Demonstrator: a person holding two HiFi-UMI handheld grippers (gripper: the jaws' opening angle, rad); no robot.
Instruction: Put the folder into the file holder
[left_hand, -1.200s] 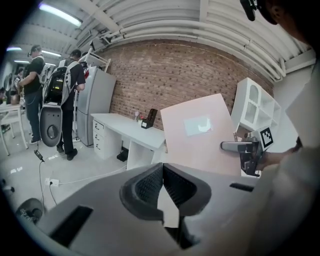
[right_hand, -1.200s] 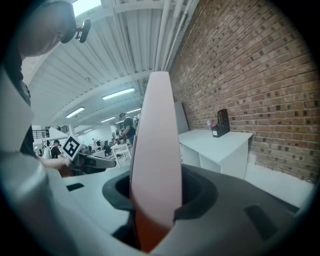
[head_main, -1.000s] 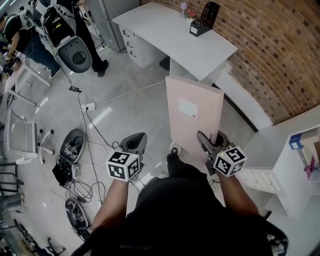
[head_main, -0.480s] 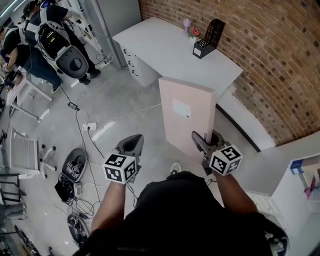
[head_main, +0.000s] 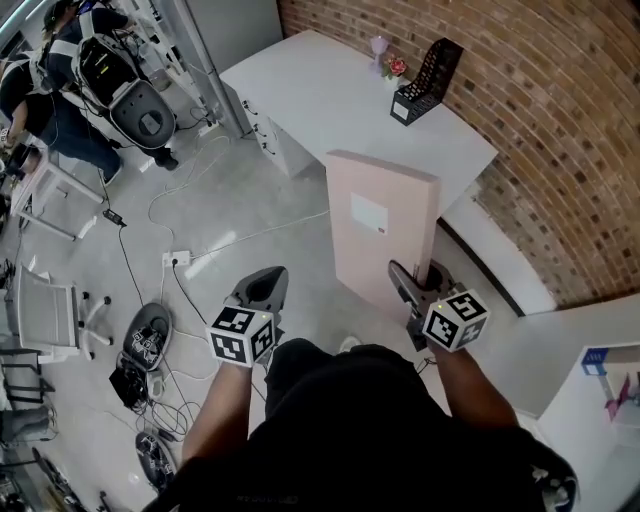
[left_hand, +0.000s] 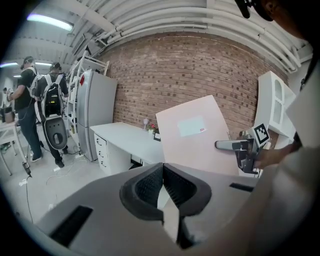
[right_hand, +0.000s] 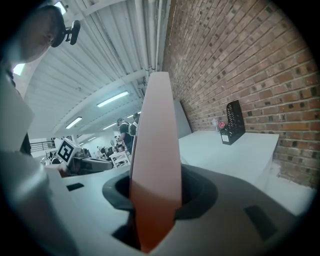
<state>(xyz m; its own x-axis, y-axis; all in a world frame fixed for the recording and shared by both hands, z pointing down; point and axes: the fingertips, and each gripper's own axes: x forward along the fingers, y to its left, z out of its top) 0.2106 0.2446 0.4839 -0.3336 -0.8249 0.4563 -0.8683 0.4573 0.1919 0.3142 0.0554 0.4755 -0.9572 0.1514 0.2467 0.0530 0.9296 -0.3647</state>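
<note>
While we hold the folder up off the floor, the white surface (head_main: 330, 95) stands ahead of us against the brick wall (head_main: 560, 150). The pink folder (head_main: 383, 225) is upright in the air, just short of the surface's near right corner. Its long axis runs up and away from us, and its broad face is turned to our left. The black file holder (head_main: 428, 66) sits at the far right corner of the surface, by the wall. It is well apart from the folder and lies beyond the folder's top edge. Its open side seems to face back along the surface, though it is too far off for us to be sure. Our right hand-held gripper (right_hand: 155, 197) is clamped on the folder's lower edge, with the thin edge showing between the jaws. Our left hand-held gripper (head_main: 263, 288) hangs off to the left, its jaws together on nothing. We judge the right hand is the one to carry: the folder must travel forward over the surface, then go down narrow edge first into the holder.
</note>
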